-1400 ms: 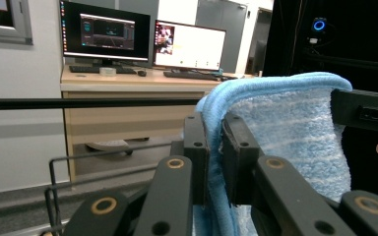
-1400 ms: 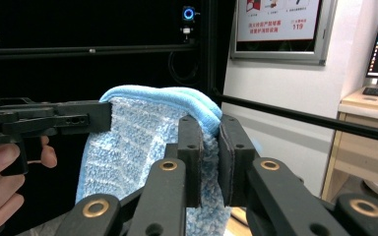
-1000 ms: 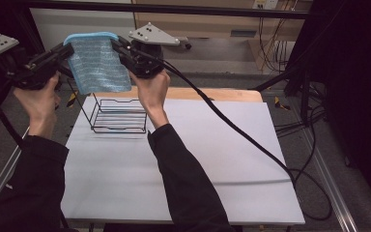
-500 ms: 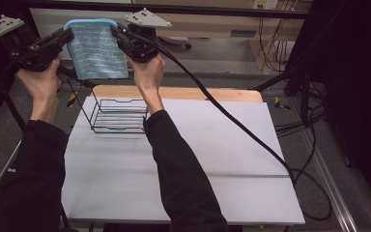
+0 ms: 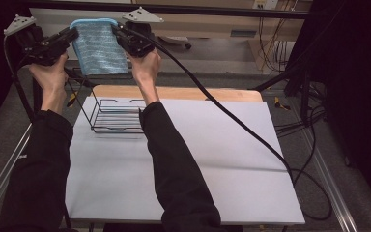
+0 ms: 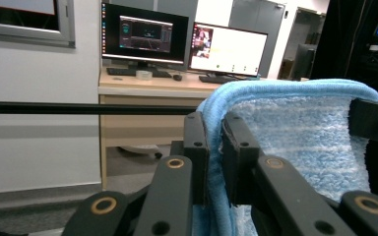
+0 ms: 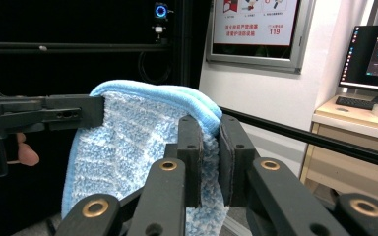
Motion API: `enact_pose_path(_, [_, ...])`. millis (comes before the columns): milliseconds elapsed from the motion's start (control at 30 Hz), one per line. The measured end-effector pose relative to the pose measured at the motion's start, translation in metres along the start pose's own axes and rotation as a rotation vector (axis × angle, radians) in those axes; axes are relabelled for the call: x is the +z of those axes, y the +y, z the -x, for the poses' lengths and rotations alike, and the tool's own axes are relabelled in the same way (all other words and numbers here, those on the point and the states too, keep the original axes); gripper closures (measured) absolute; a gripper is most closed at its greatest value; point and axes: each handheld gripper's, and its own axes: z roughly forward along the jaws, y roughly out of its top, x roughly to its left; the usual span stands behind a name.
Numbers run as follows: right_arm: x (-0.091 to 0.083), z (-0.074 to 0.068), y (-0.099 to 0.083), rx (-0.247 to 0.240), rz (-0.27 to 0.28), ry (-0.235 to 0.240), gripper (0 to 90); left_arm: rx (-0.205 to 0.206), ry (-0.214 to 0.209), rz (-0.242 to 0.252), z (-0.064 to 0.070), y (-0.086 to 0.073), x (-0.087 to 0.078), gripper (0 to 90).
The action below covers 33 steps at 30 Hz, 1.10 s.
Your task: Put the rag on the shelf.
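A light blue towel (image 5: 98, 47), folded double, hangs in the air high above the far left of the table. My left gripper (image 5: 72, 33) is shut on its upper left corner and my right gripper (image 5: 117, 30) is shut on its upper right corner. In the left gripper view the towel (image 6: 295, 128) runs off to the right from between the pinched jaws of the left gripper (image 6: 215, 147). In the right gripper view the towel (image 7: 128, 142) stretches left from the right gripper (image 7: 209, 152) toward the other gripper's jaw. A black wire rack (image 5: 116, 115) stands on the table below the towel.
A white sheet covers the table (image 5: 212, 159), with a wooden strip along its far edge. A thick black cable (image 5: 232, 116) trails from the right gripper across the table to the right. Metal frame bars run behind the grippers. A desk with monitors (image 6: 182, 42) stands beyond.
Both grippers have lifted the towel higher and a little farther from the rack, with the arms stretching forward. The towel stays spread between them.
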Motion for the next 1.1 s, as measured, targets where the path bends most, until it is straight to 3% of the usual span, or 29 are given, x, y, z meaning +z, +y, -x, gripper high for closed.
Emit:
enact_pose_path(433, [0.014, 0.003, -0.023, -0.022, -0.046, -0.002, 81.7, 0.042, 0.019, -0.053, -0.009, -0.019, 0.006, 81.6])
enact_pose_path(800, [-0.003, -0.004, -0.040, -0.017, -0.065, 0.056, 81.4, 0.039, -0.069, -0.054, -0.014, -0.040, -0.015, 81.5])
enact_pose_path(967, [-0.012, -0.015, -0.042, -0.068, -0.096, 0.086, 81.1, 0.041, -0.096, -0.063, -0.017, -0.049, -0.028, 81.1])
enact_pose_path(1100, [-0.017, -0.022, -0.043, -0.075, -0.137, 0.117, 81.0, 0.036, -0.121, -0.078, -0.021, -0.056, -0.039, 80.6])
